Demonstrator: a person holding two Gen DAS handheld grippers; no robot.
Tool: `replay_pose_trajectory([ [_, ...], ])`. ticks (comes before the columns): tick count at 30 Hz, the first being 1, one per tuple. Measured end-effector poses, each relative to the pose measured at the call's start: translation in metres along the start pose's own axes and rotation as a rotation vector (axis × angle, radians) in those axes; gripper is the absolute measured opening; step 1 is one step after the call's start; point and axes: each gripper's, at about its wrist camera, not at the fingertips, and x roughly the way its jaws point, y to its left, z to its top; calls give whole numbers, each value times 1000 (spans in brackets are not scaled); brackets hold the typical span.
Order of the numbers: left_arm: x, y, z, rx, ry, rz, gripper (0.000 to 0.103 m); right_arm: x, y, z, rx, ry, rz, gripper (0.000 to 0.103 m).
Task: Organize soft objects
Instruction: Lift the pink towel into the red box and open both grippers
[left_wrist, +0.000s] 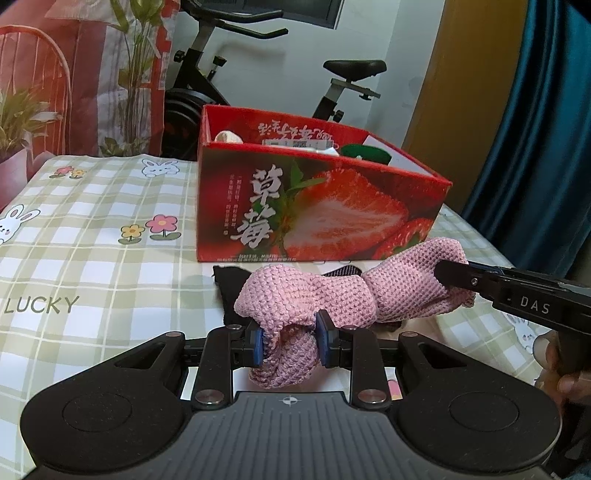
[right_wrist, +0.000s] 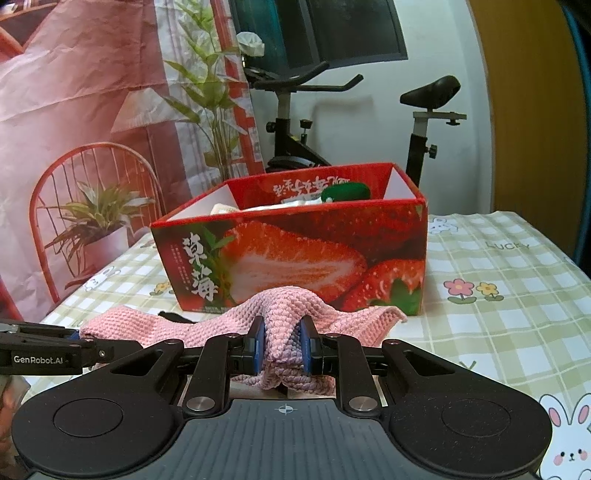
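Left wrist view: just before the glossy cardboard strawberry box (left_wrist: 317, 206), both the left gripper (left_wrist: 290, 341) and right gripper (left_wrist: 448, 277) pinch the nubby, bunched pink knitted cloth (left_wrist: 332, 291), jaws nearly closed on folds.

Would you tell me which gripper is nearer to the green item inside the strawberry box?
Right, though only judged. Both grippers clamp the pink knitted cloth before the strawberry box: right gripper below the green item, left gripper toward the opposite end.
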Motion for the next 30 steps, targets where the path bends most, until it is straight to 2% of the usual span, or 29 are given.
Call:
replay_pose_trajectory([
  [6, -9, 1, 34, 10, -74, -9, 28, 2, -1, 31, -11, -52, 13, 18],
  [11, -10, 5, 82, -6, -144, -12, 27, 14, -3, 82, -26, -122, 29, 18],
  [14, -4, 8, 111, -32, -158, -27, 27, 25, -4, 113, -53, -162, 29, 18],
  [16, 5, 13, 128, -49, -142, -46, 27, 35, -7, 129, -72, -178, 24, 18],
  [20, 28, 18, 151, -32, -99, -39, 27, 60, -14, 150, -88, -162, 11, 18],
  [30, 83, 28, 166, -18, 65, -34, 27, 125, -28, 146, -70, 30, -40, 18],
])
